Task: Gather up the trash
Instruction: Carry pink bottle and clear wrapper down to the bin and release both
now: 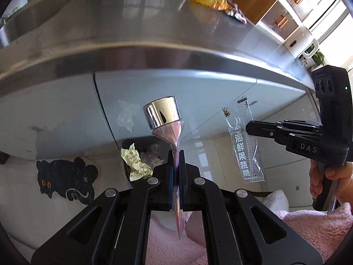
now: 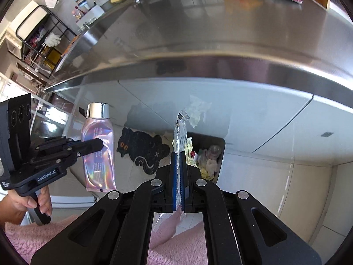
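Fingers (image 1: 176,165) of the left gripper pinch a shiny pouch (image 2: 98,145), the right gripper (image 2: 178,165) pinches a clear wrapper (image 1: 243,141), both above the bin (image 2: 218,152), so letting go comes next.

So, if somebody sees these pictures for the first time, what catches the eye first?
Probably the iridescent pink pouch with a chrome cap, pinched flat in the shut left gripper. Next, the clear snack wrapper with Chinese print, held in the shut right gripper. Both hang in front of the steel countertop, above a dark trash bin holding crumpled wrappers; a black cat mat lies beside it.
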A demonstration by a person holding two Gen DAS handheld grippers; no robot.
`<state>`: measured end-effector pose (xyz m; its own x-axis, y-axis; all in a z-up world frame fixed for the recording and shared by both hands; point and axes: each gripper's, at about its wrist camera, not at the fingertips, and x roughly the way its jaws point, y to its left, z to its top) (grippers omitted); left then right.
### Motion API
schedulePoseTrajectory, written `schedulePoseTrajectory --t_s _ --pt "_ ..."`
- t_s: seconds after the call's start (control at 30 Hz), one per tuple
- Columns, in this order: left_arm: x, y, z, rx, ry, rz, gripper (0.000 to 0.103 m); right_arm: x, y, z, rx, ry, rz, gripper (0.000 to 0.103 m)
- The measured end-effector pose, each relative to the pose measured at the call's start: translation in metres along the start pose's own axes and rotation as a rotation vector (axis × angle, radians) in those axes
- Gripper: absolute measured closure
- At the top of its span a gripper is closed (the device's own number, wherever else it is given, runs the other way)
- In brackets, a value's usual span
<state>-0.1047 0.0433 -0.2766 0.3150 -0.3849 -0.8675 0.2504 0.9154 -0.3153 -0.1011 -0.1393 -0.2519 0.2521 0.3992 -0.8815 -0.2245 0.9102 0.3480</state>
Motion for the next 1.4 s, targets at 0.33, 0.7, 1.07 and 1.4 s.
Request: schedulePoseTrajectory --t_s 0.33,0.7,1.07,1.4 --pt "0.095 0.032 -0.009 -0.012 0.109 0.004 0.101 0.104 -0.025 -0.019 0.063 0.082 -0.051 0.099" --pt "0.17 0.055 -0.009 -0.019 0.195 0.049 0.101 0.166 -0.048 -0.02 0.163 0.124 -0.065 0.099" --pt "0.183 0.07 -0.002 -0.05 0.2 0.046 0.089 0.196 -0.057 -0.019 0.195 0.162 -0.063 0.095" --pt "0.169 0.079 -0.002 -0.081 0.192 0.051 0.072 0.203 -0.053 -0.017 0.212 0.186 -0.05 0.068"
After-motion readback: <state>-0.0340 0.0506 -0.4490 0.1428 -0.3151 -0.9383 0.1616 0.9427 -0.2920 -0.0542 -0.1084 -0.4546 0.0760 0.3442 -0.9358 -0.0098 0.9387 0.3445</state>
